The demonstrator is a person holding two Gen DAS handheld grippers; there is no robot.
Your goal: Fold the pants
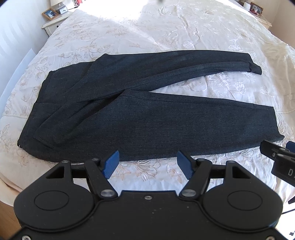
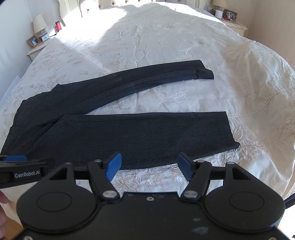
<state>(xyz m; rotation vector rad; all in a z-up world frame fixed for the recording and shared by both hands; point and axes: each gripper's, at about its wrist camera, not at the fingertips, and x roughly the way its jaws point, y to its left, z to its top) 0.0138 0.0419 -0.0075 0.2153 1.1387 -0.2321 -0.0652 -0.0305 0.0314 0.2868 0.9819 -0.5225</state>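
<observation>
The left gripper point(image 1: 147, 165) hovers with its blue pads point(image 1: 111, 164) spread wide apart and nothing between them, just short of the near edge of the dark pants point(image 1: 118, 118), which lie flat across a white embroidered bedspread point(image 1: 184, 29). The right gripper point(image 2: 149, 167) is likewise open and empty, poised above the bedspread point(image 2: 166, 37) near the lower leg of the pants point(image 2: 129, 136). The waistband lies to the left and the two legs fan out to the right, split apart with bedspread showing between them. The left view alone shows the whole waist end and a corner of the right gripper at its right edge; the right view alone shows the left gripper point(image 2: 15, 158) side-on at its left edge, a fingertip point(image 2: 2, 198) of the person below it, a headboard point(image 2: 88, 7) and a red object point(image 2: 58, 25) beside the lamp point(image 2: 39, 23). Both views show a nightstand point(image 1: 53, 23) with a framed photo point(image 1: 49, 13) and small clock point(image 1: 63, 10).
</observation>
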